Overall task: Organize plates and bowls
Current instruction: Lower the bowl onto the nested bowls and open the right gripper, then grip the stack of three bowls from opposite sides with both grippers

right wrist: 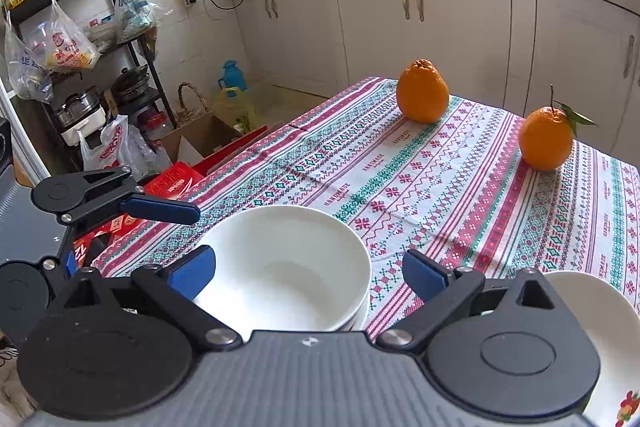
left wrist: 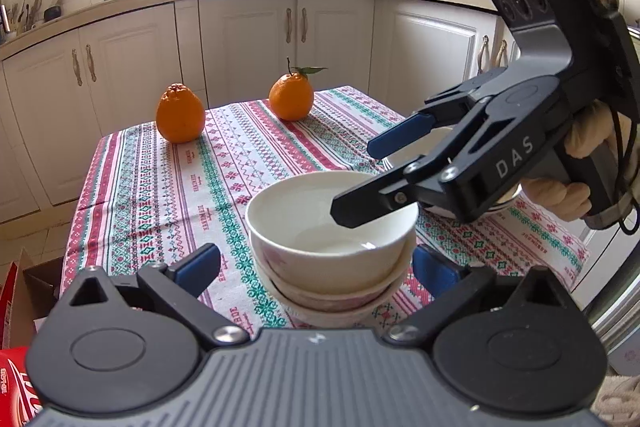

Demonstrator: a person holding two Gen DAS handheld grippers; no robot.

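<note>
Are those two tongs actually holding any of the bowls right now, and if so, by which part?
Nothing is held. The left tongs stand open around the stacked bowls, pads clear of them. The right tongs are open too, over the top bowl.

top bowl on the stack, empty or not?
Empty. The top bowl shows a bare white inside in both wrist views, sitting upright, nested in the bowls below.

Both claws wide open
Left claw point(left wrist: 316, 265) gapes at 6 o'clock; right claw point(left wrist: 354, 179), gloved hand point(left wrist: 576, 167) gripping, angles in from 3 o'clock.
</note>
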